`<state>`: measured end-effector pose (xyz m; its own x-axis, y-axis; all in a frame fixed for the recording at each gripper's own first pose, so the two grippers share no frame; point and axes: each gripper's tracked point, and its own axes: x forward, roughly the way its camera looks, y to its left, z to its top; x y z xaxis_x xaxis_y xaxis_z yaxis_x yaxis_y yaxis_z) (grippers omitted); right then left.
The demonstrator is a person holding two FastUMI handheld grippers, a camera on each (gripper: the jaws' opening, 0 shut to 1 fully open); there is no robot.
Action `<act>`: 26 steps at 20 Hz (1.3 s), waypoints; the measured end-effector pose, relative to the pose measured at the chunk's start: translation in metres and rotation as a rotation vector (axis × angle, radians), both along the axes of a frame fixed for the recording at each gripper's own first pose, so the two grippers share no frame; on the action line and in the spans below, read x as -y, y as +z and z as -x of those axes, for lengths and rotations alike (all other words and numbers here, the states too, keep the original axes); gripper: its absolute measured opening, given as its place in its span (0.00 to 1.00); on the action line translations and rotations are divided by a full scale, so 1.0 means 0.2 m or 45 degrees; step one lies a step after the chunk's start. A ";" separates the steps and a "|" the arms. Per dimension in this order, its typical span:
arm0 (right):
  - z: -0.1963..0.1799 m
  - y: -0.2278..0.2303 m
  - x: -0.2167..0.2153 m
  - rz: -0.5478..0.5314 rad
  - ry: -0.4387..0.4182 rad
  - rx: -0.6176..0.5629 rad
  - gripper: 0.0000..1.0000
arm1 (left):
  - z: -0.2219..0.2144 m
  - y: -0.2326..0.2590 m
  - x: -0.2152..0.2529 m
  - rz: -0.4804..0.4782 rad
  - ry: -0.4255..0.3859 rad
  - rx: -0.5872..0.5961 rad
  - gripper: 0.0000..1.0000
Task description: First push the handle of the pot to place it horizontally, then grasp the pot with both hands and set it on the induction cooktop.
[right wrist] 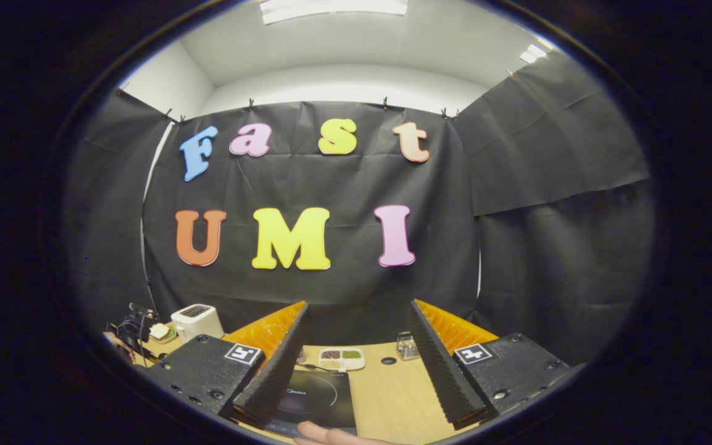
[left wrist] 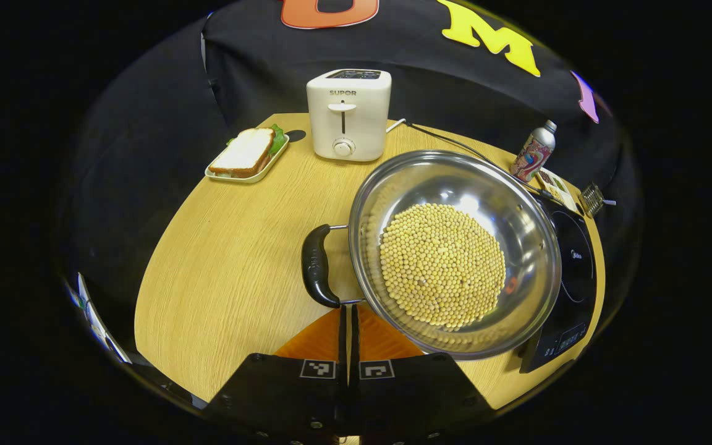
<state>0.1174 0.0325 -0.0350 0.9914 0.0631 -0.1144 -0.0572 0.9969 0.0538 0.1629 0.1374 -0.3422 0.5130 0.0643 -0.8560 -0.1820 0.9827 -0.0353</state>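
Toward the right edge of the wooden table point(left wrist: 220, 272), the steel pot of beans point(left wrist: 455, 253) overlaps the black induction cooktop point(left wrist: 572, 272); its black handle point(left wrist: 317, 267) lies crosswise just ahead of the nearer, pressed-together left gripper point(left wrist: 348, 321). The right gripper point(right wrist: 356, 364) hangs spread.

The brand "SUPOR" is printed on the front of the toaster point(left wrist: 348, 114), well ahead of the left gripper's fingers. "Midea" is printed on the glass of the cooktop point(right wrist: 314, 395), between the right gripper's fingers, and is seen again at the cooktop's right edge in the left gripper view. The printing on the bottle point(left wrist: 533, 152) cannot be made out.
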 end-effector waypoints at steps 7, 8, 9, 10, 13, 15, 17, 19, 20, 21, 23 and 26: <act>-0.04 -0.09 -0.10 0.015 0.004 -0.044 0.97 | -0.13 -0.03 -0.11 0.006 0.027 -0.022 0.00; -0.05 -0.11 -0.12 0.018 0.002 -0.053 0.97 | -0.13 -0.04 -0.13 -0.001 0.030 -0.034 0.00; -0.06 -0.14 -0.14 0.019 0.003 -0.065 0.97 | -0.15 -0.04 -0.13 0.001 0.031 -0.035 0.00; -0.07 -0.16 -0.16 0.017 0.008 -0.081 0.97 | -0.17 -0.04 -0.14 0.003 0.039 -0.035 0.00; -0.10 -0.23 -0.22 0.005 0.026 -0.132 0.97 | -0.20 -0.03 -0.17 -0.001 0.043 -0.032 0.00; -0.11 -0.26 -0.24 0.006 0.025 -0.149 0.97 | -0.21 -0.04 -0.19 -0.005 0.045 -0.033 0.00; -0.12 -0.30 -0.27 0.016 0.014 -0.164 0.97 | -0.20 -0.03 -0.19 0.003 0.056 -0.022 0.00; -0.13 -0.38 -0.32 0.008 0.017 -0.204 0.97 | -0.18 0.00 -0.21 -0.010 0.071 -0.008 0.01; -0.13 -0.42 -0.35 0.004 0.027 -0.234 0.97 | -0.16 0.03 -0.23 -0.030 0.081 0.004 0.01; -0.14 -0.48 -0.39 0.004 0.041 -0.264 0.99 | -0.15 0.06 -0.23 -0.036 0.084 0.023 0.01; -0.15 -0.58 -0.45 0.011 0.060 -0.316 0.99 | -0.14 0.11 -0.20 -0.011 0.068 0.068 0.02; -0.18 -0.71 -0.57 0.000 0.100 -0.394 0.97 | -0.11 0.23 -0.11 0.043 0.026 0.154 0.31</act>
<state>0.1527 0.1473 -0.1779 0.9016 0.1384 -0.4097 -0.1153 0.9900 0.0808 0.1853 0.1603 -0.2955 0.6116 0.0478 -0.7897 -0.1945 0.9766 -0.0916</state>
